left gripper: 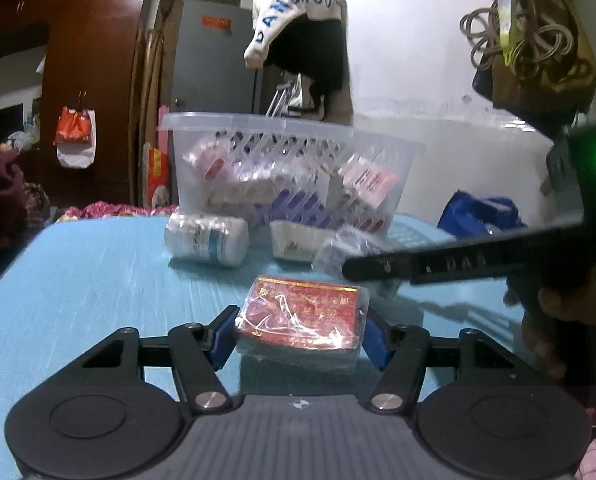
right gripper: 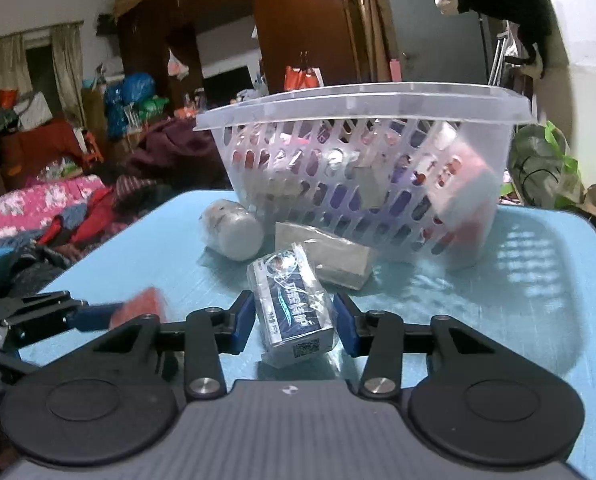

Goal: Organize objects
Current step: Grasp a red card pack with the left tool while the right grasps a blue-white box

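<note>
Beyond both tools on the blue counter stands the basket, straight ahead: left tool clamps the red packet, right tool clamps the blue box, long axis pointing basketward.

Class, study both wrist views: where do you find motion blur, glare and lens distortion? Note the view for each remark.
Left wrist view: the right gripper is smeared by motion blur; glare streaks the clear wrap on the red packet. Right wrist view: the wrapped blue box looks sharp, the clear slotted plastic basket bows with fisheye distortion, and its slots cast a patterned shadow on the light blue table.
</note>
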Motion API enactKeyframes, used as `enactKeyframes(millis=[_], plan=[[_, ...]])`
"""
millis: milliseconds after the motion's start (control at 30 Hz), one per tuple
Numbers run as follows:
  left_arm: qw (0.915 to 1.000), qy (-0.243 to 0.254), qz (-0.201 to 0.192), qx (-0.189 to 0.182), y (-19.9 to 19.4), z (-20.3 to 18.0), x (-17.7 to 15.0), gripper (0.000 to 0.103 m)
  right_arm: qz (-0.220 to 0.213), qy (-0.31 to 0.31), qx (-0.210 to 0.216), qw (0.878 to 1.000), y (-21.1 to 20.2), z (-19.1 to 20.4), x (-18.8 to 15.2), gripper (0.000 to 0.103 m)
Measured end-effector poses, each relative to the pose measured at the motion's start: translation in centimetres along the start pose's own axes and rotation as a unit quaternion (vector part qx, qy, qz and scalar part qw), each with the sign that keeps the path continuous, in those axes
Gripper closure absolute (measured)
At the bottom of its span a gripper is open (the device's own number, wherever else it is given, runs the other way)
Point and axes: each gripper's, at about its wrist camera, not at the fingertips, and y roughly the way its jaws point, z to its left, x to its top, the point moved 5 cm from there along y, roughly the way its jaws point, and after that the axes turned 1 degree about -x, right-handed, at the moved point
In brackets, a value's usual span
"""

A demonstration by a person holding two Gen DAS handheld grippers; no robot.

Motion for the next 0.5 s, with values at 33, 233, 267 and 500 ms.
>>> enactKeyframes(millis=[33, 233, 267, 500], plan=[[1.0000, 0.000, -0.003, -0.001, 0.0, -0.1, 0.1, 0.037, 0.000, 0.003, 0.003, 1.000, -0.1, -0.1, -0.1, 0.057], [0.9999, -0.004, -0.011, -0.005, -0.2, -0.1, 0.2, 0.037, -0.037, 0.023, 0.025, 0.999, -1.1, -0.5, 0.1, 0.057], [0.9999, -0.004, -0.014, -0.005, -0.3, 0.0, 0.2, 0.037, -0.043, 0.029, 0.030, 0.998, -1.3, -0.7, 0.1, 0.057], [0.9987, -0.030, -0.040, -0.009, -0.8, 0.8, 1.9, 0.037, -0.105, 0.036, 0.001, 0.994, -3.2, -0.9, 0.1, 0.057]])
